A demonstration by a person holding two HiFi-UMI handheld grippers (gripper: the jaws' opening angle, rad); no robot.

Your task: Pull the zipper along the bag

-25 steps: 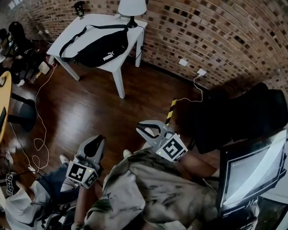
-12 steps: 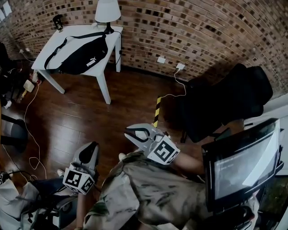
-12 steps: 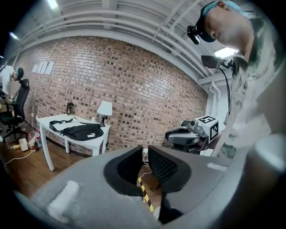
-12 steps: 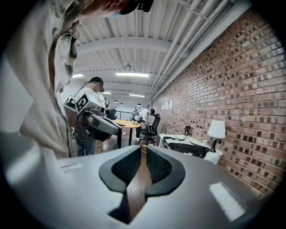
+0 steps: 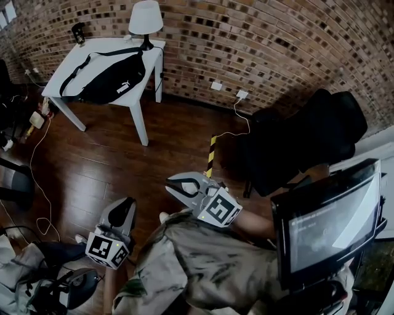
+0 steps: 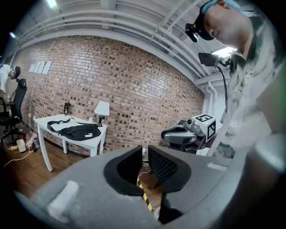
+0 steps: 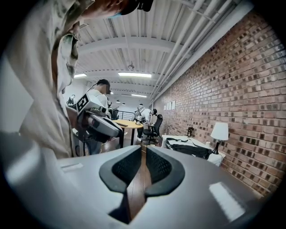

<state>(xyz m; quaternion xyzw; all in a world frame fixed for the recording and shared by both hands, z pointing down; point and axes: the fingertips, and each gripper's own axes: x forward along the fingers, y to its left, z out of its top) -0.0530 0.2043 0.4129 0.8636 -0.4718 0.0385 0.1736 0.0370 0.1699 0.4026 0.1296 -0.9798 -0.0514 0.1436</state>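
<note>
In the head view the bag [image 5: 108, 80] lies on the white counter [image 5: 139, 93] at the brick wall, toward its back left corner, strap looped across the top. A lamp [image 5: 146, 17] stands at the back right corner. The zipper is too small to make out. Both tools hang low over the wood floor, well apart from the counter. The left tongs [image 5: 125, 203] and right tongs [image 5: 171, 184] both look clenched and empty. The person's sleeve hides the arms behind them. A black chair [image 5: 308, 141] and a monitor [image 5: 326, 221], cut off at the frame's edge, sit at the right.

The left gripper view looks past the left tongs [image 6: 145, 150]: the pads are drawn nearly together, with only a thin slit and nothing in it. The bag [image 6: 76, 131] rests on the counter [image 6: 42, 120] far off at the left. The right tongs [image 6: 166, 134] show just beyond, partly covered.

The right gripper view shows the right tongs [image 7: 143, 150] likewise pinched to a slim gap, with bare floor through it. The bag [image 7: 190, 150] lies on the distant counter [image 7: 213, 157] beside the lamp [image 7: 219, 132], its details blurred.
</note>
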